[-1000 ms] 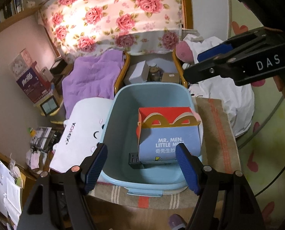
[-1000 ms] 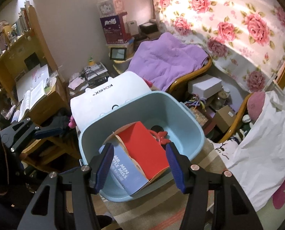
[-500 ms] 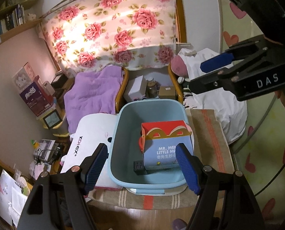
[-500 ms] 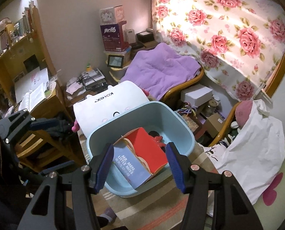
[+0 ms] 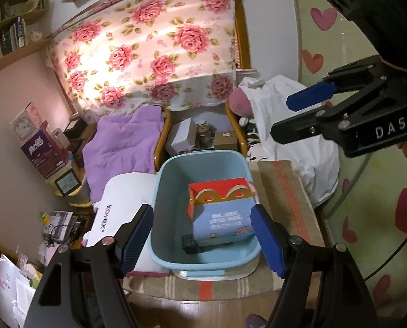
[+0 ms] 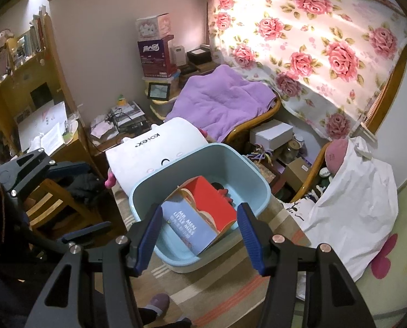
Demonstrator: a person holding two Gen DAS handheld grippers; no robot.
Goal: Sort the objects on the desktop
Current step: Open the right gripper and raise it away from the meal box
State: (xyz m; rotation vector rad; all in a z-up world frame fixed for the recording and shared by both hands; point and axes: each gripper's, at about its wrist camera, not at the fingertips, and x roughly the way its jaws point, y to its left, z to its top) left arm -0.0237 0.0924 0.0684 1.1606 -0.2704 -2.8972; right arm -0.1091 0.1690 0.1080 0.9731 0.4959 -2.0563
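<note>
A light blue plastic tub [image 5: 162, 191] [image 6: 255, 175] stands on a striped cloth. Inside it lies a red and blue cardboard meal box [image 5: 222, 213] [image 6: 200, 218], with a small black block [image 5: 189, 243] beside it. My left gripper [image 5: 203, 237] hangs well above the tub, open, nothing between its blue pads. My right gripper [image 6: 199, 237] is also high above the tub, open and empty. The right gripper shows at the upper right of the left wrist view [image 5: 312, 109]. The left one shows at the left edge of the right wrist view [image 6: 64, 191].
A white Kotex plush cushion [image 5: 116, 210] [image 6: 159, 147] leans against the tub's left side. A purple quilt [image 6: 219, 98] covers a rattan chair behind. A white bag [image 6: 359, 207] lies to the right. A wooden desk with papers [image 6: 47, 134] stands left. A slippered foot [image 6: 157, 303] is below.
Both grippers have risen and drawn back from the tub, so the tub and box look smaller and more of the room shows. Their jaws kept the same opening.
</note>
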